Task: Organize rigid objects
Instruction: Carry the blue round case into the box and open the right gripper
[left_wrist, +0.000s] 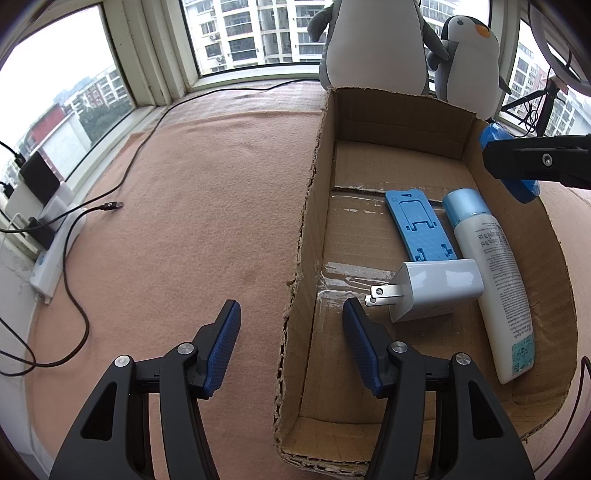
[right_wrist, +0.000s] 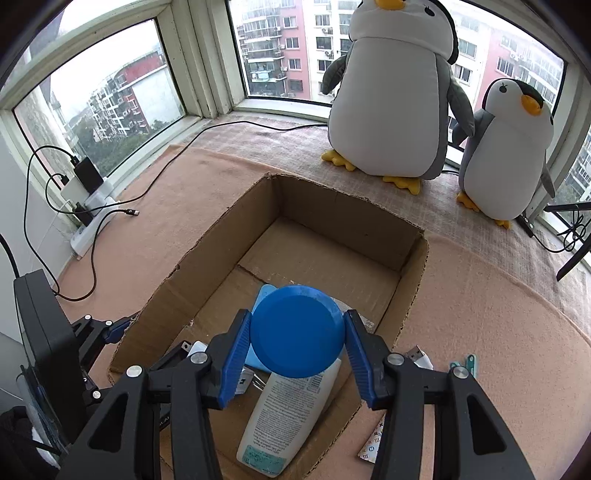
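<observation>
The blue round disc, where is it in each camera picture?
Left wrist view: the blue round disc is at the right edge, partly behind a black finger.
Right wrist view: disc at lower centre, between the blue fingers.
Shared landmark: the white bottle in the box.

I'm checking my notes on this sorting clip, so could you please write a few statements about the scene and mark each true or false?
1. The right gripper holds a blue disc. True.
2. The box is empty. False: a bottle, charger and blue stand lie in it.
3. The left gripper holds the charger. False: nothing is between its jaws.
4. Two plush penguins stand behind the box. True.
</observation>
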